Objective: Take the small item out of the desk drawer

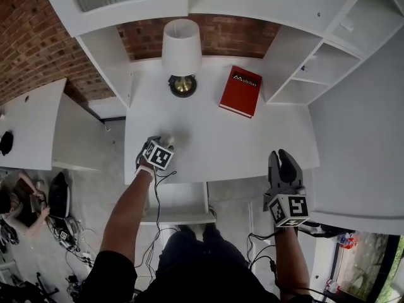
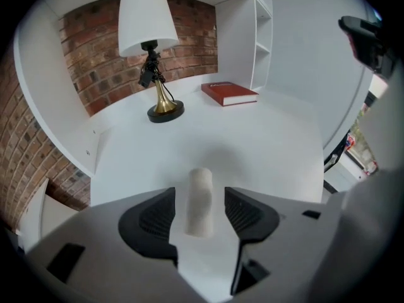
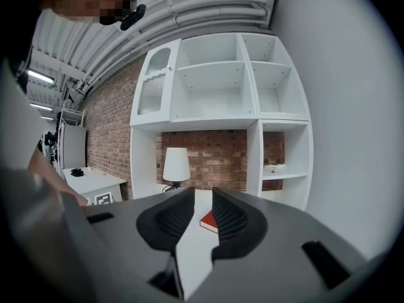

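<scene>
Looks like a home-office corner set up inside a bigger, industrial-type space. There's a white desk (image 1: 208,137) with a table lamp (image 1: 182,49) at 12 o'clock, a red book (image 1: 240,91) at 1 and open white cubby shelves (image 1: 315,62) at 2, all against a bare brick wall (image 1: 28,36). The ceiling (image 3: 208,5) in the right gripper view is ribbed, with strip lights (image 3: 39,76). In the head view, loose cables (image 1: 69,238) lie on the grey floor at 8 o'clock, near a second white desk (image 1: 31,122) at 9.
</scene>
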Motion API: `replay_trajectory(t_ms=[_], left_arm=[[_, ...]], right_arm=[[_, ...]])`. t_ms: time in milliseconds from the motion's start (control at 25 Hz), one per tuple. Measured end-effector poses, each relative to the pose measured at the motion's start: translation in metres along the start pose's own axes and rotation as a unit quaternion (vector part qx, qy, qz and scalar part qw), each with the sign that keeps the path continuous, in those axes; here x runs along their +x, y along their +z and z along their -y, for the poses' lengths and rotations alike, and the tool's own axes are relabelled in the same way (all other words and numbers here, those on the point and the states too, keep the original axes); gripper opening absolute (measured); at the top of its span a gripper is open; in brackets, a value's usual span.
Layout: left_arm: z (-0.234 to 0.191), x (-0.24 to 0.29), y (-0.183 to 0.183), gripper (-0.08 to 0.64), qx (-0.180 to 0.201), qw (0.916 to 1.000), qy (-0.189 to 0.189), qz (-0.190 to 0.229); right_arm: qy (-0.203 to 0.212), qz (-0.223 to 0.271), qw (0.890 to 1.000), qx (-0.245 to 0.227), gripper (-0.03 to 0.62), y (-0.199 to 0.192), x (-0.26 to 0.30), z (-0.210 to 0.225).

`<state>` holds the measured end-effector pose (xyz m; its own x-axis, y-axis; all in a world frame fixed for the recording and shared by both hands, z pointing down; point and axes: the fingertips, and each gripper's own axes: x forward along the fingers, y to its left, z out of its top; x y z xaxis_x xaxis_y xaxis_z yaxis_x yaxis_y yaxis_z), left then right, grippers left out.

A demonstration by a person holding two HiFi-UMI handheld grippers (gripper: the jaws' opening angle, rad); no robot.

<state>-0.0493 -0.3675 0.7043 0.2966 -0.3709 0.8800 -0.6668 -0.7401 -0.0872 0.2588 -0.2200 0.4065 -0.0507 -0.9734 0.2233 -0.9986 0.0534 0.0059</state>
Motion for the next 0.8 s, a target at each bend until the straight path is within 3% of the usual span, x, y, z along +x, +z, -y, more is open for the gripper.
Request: replay_trajectory(t_ms=[200, 360, 600, 800], left_arm=[[-0.008, -0.042, 0.019, 0.236, 0.001, 0.9977, 0.026, 0.063], [-0.014, -0.101, 0.041, 0.236, 0.002, 0.9897, 0.051, 0.134], [-0.022, -0.202, 0.071, 0.236, -0.035, 0.9663, 0.082, 0.241], [-0.027, -0.285, 0.082, 0.236, -0.071, 0.9394, 0.104, 0.319]], right_arm=[[0.008, 0.016, 1.000, 0.004, 0.083, 0.011, 0.004, -0.004], [0.018, 0.033, 0.999, 0.005, 0.084, 0.028, 0.007, -0.010], [0.039, 0.065, 0.997, 0.009, 0.083, 0.058, 0.008, -0.027], [0.059, 0.086, 0.994, 0.008, 0.083, 0.080, 0.007, -0.049]])
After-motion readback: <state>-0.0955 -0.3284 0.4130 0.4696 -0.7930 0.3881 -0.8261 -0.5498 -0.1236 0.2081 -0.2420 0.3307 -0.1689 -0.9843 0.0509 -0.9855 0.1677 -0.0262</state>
